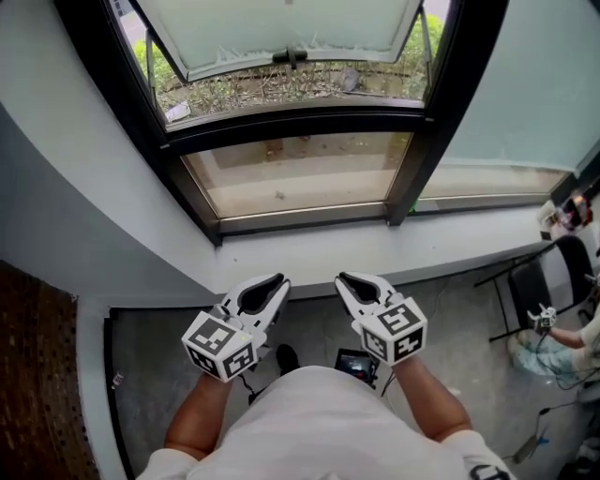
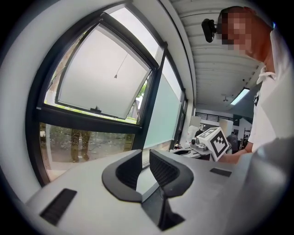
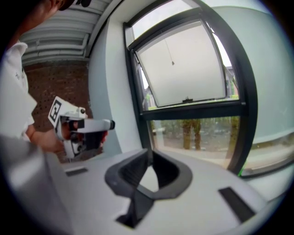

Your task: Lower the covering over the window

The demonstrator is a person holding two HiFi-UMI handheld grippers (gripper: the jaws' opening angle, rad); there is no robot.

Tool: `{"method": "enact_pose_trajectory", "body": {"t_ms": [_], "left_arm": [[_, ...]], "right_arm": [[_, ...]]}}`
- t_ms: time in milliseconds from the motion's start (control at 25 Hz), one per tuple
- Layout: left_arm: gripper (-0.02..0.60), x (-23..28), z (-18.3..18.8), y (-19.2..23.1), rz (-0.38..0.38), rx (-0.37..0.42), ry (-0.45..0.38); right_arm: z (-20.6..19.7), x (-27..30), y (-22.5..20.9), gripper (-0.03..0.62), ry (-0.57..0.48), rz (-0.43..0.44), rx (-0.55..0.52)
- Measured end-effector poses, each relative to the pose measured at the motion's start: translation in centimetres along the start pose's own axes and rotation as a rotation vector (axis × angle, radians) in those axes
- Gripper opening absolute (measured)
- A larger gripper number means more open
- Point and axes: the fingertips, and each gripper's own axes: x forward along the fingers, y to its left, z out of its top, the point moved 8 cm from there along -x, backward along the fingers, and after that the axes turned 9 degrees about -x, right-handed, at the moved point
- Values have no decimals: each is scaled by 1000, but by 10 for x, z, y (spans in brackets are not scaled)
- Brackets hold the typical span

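- The fingers of my left gripper stand a narrow slit apart. Nothing is between them, and only the sill shows through the gap.
- My right gripper has its fingers closed tip to tip, with nothing pinched between them.
- Both grippers hang side by side in front of my chest, near each other but apart. They point at the window sill and touch nothing.
- Beyond the sill stands the dark window frame. It has a fixed lower pane and, above that, a sash swung outward.
- The sash's frosted glass hides whatever lies behind it. Plants show through the opening under it.
- A thin cord with a small end piece hangs in front of the sash. Its upper end is lost against the bright glass.
- A pale covering hangs over the neighbouring pane on my right, down almost to the sill.
- The head view cuts off the top of the window facing me, and the gripper views show only glare there. I cannot tell how a covering sits above it.
- Low between my forearms is a small dark device that I cannot make out, with a shoe tip beside it.
- A seated person is cut off at the right edge, next to a black chair.
- A brick wall fills my left.
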Motion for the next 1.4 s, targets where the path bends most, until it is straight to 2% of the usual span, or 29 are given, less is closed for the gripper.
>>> {"method": "enact_pose_trajectory", "body": {"t_ms": [240,480,680,1000,1400], "left_arm": [[54,-4,23,47,-32,10,1],[54,3,35,74,-62,23,18],[54,17,38,76,-60,24,24],[54,63,45,69,-5,2,5],[54,103,59,73,54,25,-19]], "right_arm": [[21,47,4,26,-1,-28,1],[38,73,-2,26,-6,-56,-8],[44,83,-17,26,2,-34,-30],[59,90,-68,26,-11,41,-80],[74,105,-114,26,-36,103,-136]]}}
